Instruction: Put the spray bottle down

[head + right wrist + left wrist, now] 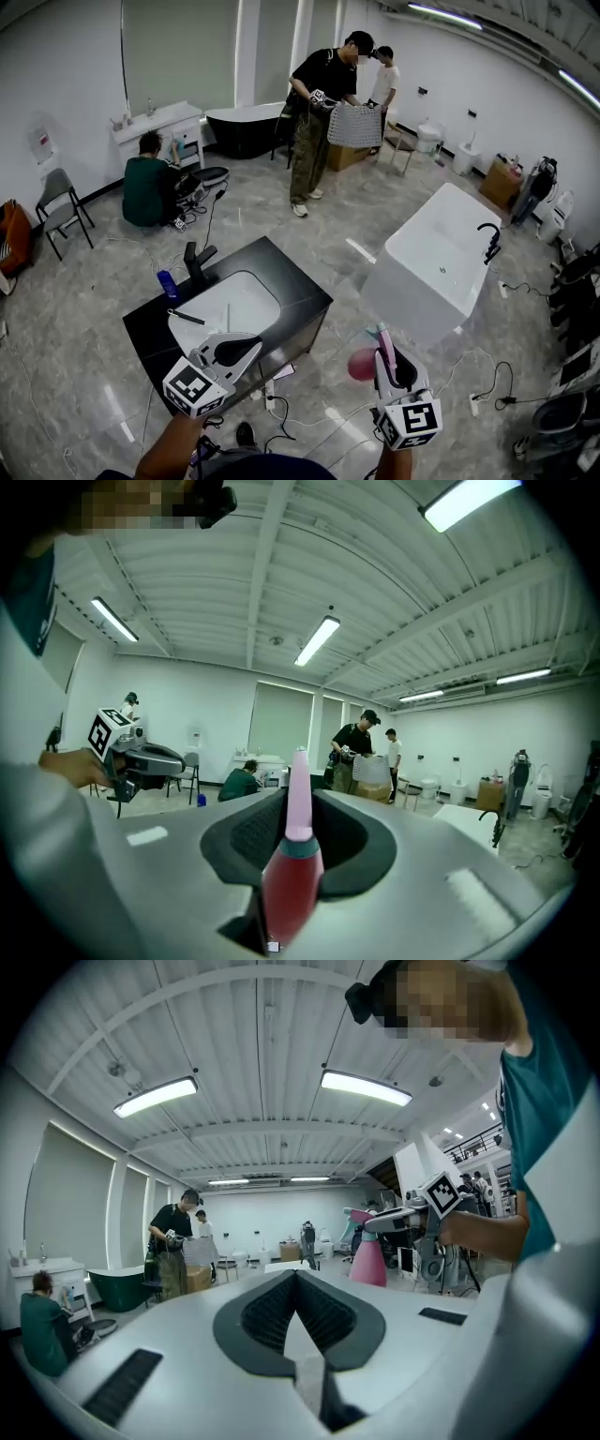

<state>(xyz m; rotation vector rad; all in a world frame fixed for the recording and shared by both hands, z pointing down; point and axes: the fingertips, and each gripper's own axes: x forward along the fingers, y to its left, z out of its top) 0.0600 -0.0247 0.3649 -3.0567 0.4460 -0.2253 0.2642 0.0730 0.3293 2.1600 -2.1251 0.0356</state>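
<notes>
At the lower right of the head view, the right gripper point(386, 349) is clamped, jaws partly closed, on the pink spray bottle point(292, 860). The bottle runs along the jaws, its nozzle past their tips. At lower left, the left gripper point(296, 1279) has its jaws together and empty. Beyond it stands the black sink counter point(292, 283).

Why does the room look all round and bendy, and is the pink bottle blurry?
Head view: a wide lens bends everything into curves, dark at the corners. Right gripper view: the spray bottle sits so close to the camera that it looks a bit soft. Left gripper view: a ceiling light glares bright white.
</notes>
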